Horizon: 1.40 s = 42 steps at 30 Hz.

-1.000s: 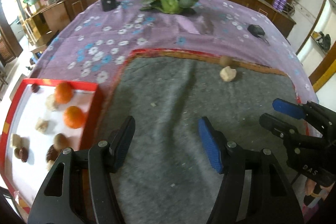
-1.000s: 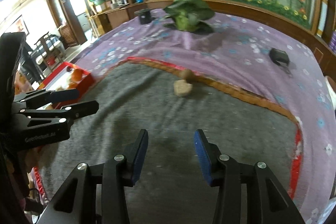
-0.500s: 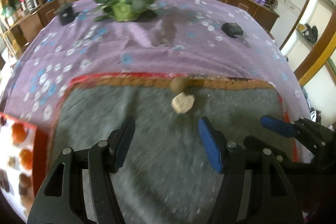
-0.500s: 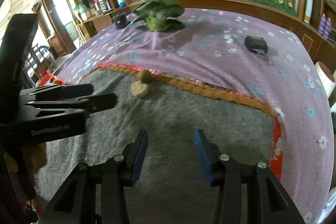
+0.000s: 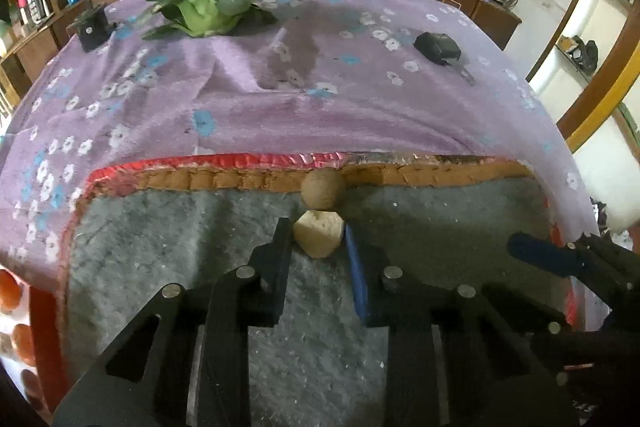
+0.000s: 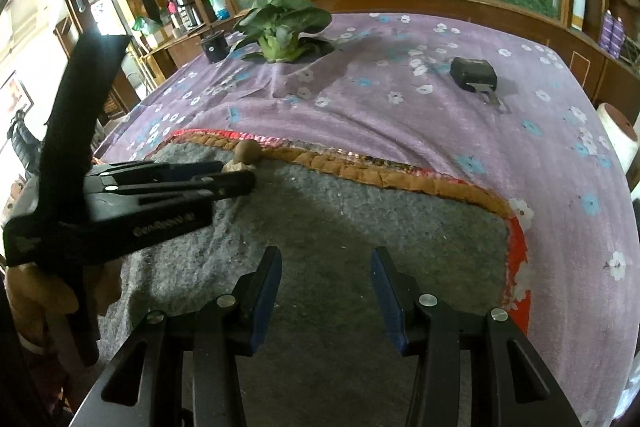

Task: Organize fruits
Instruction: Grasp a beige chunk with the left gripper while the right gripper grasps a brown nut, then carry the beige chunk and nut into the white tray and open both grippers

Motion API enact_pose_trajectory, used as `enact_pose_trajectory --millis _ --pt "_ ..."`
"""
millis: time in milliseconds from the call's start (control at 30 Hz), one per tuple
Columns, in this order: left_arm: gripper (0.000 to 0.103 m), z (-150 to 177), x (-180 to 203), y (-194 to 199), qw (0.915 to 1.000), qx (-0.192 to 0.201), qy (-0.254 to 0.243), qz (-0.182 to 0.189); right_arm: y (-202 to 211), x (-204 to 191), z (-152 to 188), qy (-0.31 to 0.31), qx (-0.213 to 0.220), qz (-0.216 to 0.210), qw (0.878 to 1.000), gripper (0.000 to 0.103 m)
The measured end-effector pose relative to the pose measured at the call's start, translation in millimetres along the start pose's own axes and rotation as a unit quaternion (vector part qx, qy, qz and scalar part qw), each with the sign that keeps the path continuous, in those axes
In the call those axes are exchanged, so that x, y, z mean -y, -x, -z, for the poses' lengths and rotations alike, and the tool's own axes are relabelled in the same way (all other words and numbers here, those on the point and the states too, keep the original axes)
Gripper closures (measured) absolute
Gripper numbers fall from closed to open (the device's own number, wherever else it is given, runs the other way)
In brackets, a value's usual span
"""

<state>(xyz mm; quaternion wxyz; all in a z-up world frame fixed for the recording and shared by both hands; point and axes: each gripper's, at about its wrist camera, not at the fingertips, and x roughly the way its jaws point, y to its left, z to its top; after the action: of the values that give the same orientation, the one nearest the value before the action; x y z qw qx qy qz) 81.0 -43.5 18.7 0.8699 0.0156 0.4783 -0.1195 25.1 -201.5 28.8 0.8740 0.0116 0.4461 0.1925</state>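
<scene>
- The grey felt mat [image 5: 168,247] on the worktop [image 5: 240,99] gives a soft base; lift straight up from it.
- The red tray [image 5: 40,311] at the left edge looks like the destination.
- The right claw [image 6: 326,291] hangs half-open, empty.
- The left claw [image 5: 318,239] has just been closing onto the pale lumpy fruit [image 5: 318,233]; its pads now press both flanks.
- The round brown fruit [image 5: 322,187] touches it behind, so don't nudge it.

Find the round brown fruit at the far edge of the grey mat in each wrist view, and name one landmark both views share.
Left wrist view: the round brown fruit sits near the centre, against the mat's orange border, just beyond the pale chunk.
Right wrist view: the same fruit lies left of centre, at the border.
Shared landmark: the leafy green vegetable on the purple cloth.
</scene>
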Motion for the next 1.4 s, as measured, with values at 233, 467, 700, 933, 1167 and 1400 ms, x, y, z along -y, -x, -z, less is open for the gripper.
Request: enact_pose_trajectory --millis 233,467,700,933,1167,1400 --pt "0.078 15.7 -14.9 20.3 0.9998 0.01 0.007 -0.017 -13.3 -25.8 -19.3 0.035 -0.001 -0.005 0.999 0.058" --pt "0.078 29.3 -36.3 43.3 0.999 0.021 0.028 -0.027 -47.2 -56.3 -48.1 0.087 0.007 -0.018 0.996 0.058" --pt "0.078 39.4 -50.9 54.7 0.9981 0.023 0.043 -0.037 -80.5 -60.2 -59.5 0.104 -0.019 -0.008 0.994 0.08" --pt "0.078 44.9 -54.7 65.6 0.9976 0.031 0.047 -0.041 -52.7 -60.3 -50.6 0.097 -0.005 -0.008 0.995 0.081" --pt "0.078 57.2 -63.8 88.7 0.9965 0.042 0.058 -0.042 -25.3 -77.3 -32.6 0.094 0.006 -0.023 0.995 0.081" --pt "0.078 77.0 -78.8 120.1 0.9945 0.057 0.067 -0.056 -9.4 -116.0 -13.5 0.116 0.009 -0.051 0.992 0.081"
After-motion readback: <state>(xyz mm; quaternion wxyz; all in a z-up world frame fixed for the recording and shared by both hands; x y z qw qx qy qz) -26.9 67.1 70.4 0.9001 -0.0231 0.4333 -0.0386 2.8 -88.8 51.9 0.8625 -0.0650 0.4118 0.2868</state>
